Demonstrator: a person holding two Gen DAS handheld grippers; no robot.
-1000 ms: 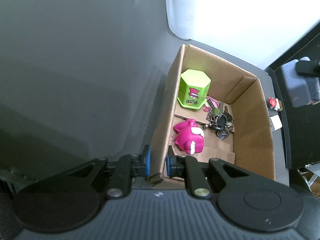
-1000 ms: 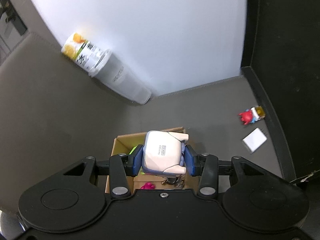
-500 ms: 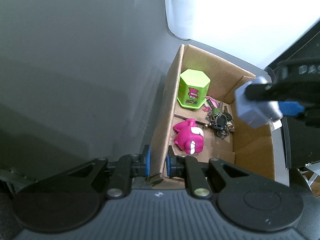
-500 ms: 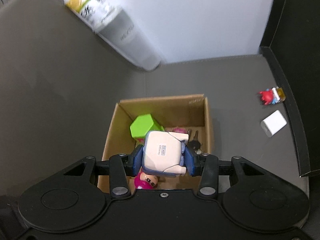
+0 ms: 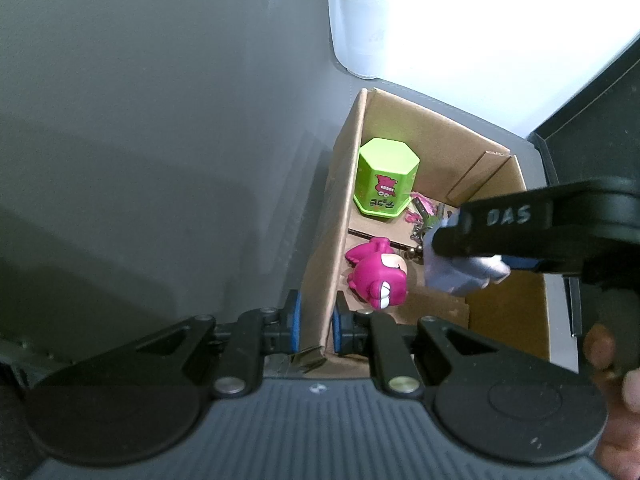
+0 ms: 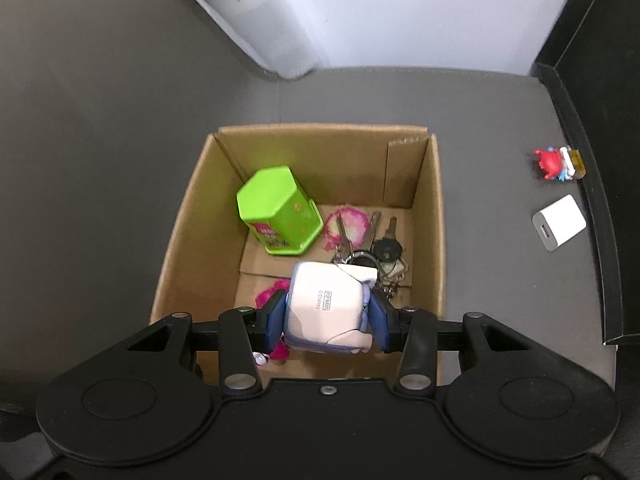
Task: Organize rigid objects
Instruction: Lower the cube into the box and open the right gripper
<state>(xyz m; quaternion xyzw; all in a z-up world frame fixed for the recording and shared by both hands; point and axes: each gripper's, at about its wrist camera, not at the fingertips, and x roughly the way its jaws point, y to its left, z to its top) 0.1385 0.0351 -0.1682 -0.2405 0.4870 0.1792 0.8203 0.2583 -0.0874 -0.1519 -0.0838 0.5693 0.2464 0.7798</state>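
An open cardboard box (image 6: 434, 216) stands on the grey table. Inside are a green hexagonal container (image 6: 276, 210), a magenta toy figure (image 5: 378, 276) and a bunch of keys (image 6: 376, 248). My left gripper (image 5: 316, 326) is shut on the box's left wall (image 5: 332, 220). My right gripper (image 6: 326, 320) is shut on a white and pale blue toy figure (image 6: 326, 304) and holds it over the box's inside; it also shows in the left wrist view (image 5: 460, 276).
A small red toy (image 6: 556, 164) and a white cube charger (image 6: 560, 227) lie on the table right of the box. A grey cylinder (image 6: 260, 20) stands behind the box. A black raised edge (image 6: 580, 160) runs along the right.
My right gripper has carried the white figure leftward and down, from beside the box to over its inside. My left gripper keeps its hold on the box wall.
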